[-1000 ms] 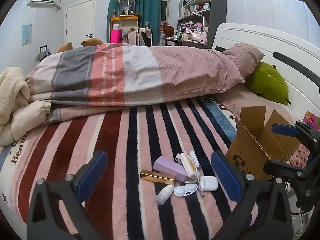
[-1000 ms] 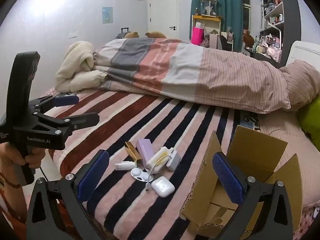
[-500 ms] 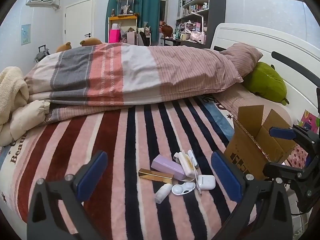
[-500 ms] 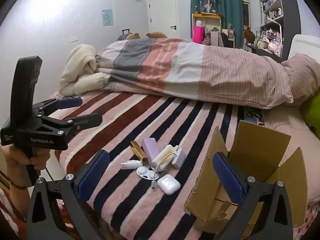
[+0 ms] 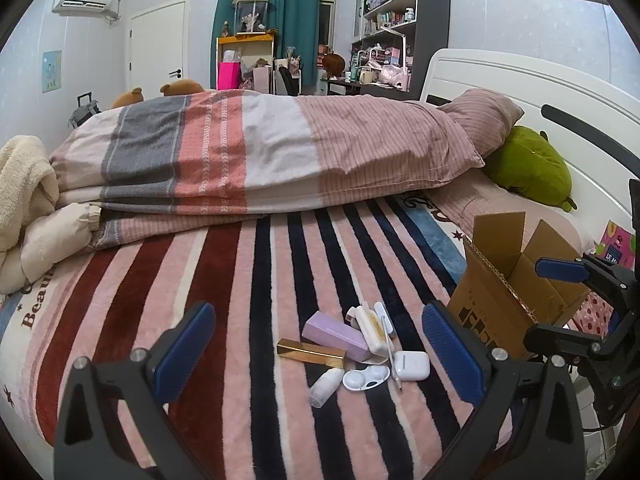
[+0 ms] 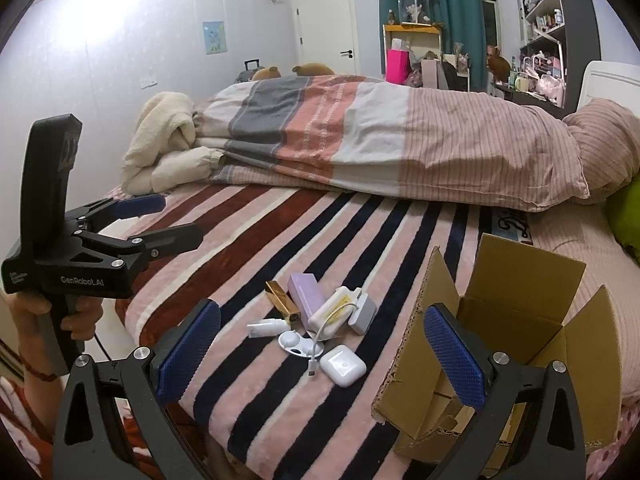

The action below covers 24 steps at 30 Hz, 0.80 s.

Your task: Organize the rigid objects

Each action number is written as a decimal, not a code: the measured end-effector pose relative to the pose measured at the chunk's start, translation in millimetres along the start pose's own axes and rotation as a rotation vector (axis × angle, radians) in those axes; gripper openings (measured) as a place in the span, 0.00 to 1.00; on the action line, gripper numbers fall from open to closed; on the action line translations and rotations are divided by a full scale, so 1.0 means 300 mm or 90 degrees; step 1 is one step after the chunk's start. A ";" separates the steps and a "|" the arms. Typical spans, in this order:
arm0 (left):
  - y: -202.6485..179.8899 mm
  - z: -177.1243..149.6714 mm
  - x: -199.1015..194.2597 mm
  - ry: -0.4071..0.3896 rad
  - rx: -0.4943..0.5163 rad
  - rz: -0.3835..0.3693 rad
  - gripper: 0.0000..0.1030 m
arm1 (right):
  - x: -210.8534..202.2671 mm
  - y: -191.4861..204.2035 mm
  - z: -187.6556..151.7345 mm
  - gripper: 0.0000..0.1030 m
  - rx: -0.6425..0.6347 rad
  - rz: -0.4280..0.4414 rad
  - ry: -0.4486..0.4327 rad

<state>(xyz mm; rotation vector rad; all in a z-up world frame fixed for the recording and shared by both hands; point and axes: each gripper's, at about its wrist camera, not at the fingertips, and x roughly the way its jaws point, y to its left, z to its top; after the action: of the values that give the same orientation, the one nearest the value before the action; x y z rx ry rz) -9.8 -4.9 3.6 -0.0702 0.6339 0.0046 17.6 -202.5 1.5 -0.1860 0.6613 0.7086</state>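
Left wrist view: the left gripper (image 5: 320, 356) holds its blue-padded fingers (image 5: 184, 350) wide apart and empty above the striped blanket (image 5: 256, 280), at the bed's near edge. Just beyond them lies a touching cluster: a gold tube (image 5: 311, 353), a lilac box (image 5: 335, 336), a small white bottle (image 5: 326, 385), a contact-lens case (image 5: 365, 377), a white earbud case (image 5: 411, 365) and a white charger with cable (image 5: 374, 326). The open cardboard box (image 5: 490, 312) stands at the bed's right edge, near the cluster. The right gripper (image 6: 320, 354) is likewise spread and empty, one finger in front of the box
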 end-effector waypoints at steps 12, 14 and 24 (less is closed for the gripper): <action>0.003 -0.001 0.002 0.003 -0.002 0.000 1.00 | 0.001 -0.005 -0.002 0.99 0.011 0.010 0.003; 0.005 -0.003 0.004 0.004 -0.003 0.000 1.00 | 0.003 -0.007 -0.002 0.99 0.011 0.010 0.003; 0.016 -0.006 0.008 0.005 -0.006 -0.001 1.00 | 0.005 -0.007 -0.003 0.99 0.011 0.012 0.003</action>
<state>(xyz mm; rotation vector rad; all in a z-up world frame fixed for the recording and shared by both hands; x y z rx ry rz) -9.1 -0.3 0.5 -0.0799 0.6411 0.0057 19.3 -203.5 -0.2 -0.1653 0.6740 0.7199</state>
